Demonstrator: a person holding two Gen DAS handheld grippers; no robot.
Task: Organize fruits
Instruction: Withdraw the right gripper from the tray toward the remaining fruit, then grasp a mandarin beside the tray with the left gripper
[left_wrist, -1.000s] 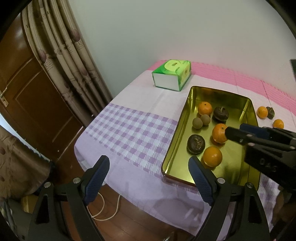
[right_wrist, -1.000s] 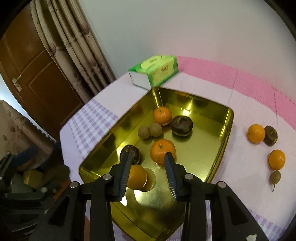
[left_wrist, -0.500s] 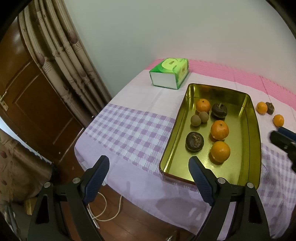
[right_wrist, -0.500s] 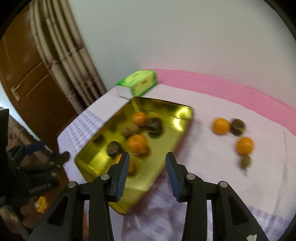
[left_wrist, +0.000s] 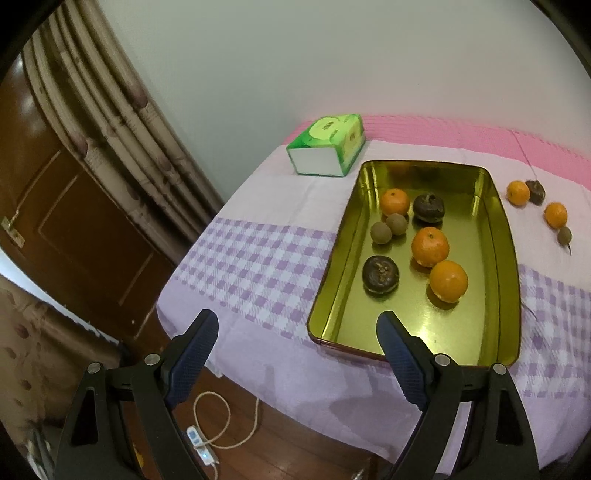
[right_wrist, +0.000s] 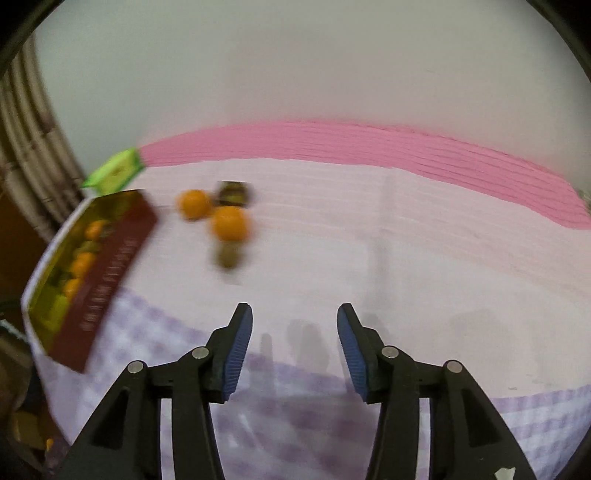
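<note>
A gold metal tray (left_wrist: 506, 280) lies on the table and holds three oranges, two dark round fruits and two small brown fruits; the nearest orange (left_wrist: 448, 280) sits by a dark fruit (left_wrist: 380, 275). To the tray's right on the cloth lie two oranges (left_wrist: 518, 192) (left_wrist: 556, 215), a dark fruit (left_wrist: 535, 191) and a small brown fruit (left_wrist: 564, 235). My left gripper (left_wrist: 295, 349) is open and empty, over the table's near edge. My right gripper (right_wrist: 294, 338) is open and empty, above bare cloth; the loose oranges (right_wrist: 229, 223) lie blurred ahead to its left, beside the tray (right_wrist: 107, 273).
A green tissue box (left_wrist: 327, 144) stands behind the tray at the table's far left. The table has a purple-check and pink cloth (left_wrist: 251, 266) against a white wall. Curtains and a brown door (left_wrist: 74, 221) are left; a power strip and cable (left_wrist: 207, 443) lie on the floor.
My right gripper let go of an orange in the tray, then swung right out of the left wrist view toward the loose fruits. My left gripper has hardly moved.
</note>
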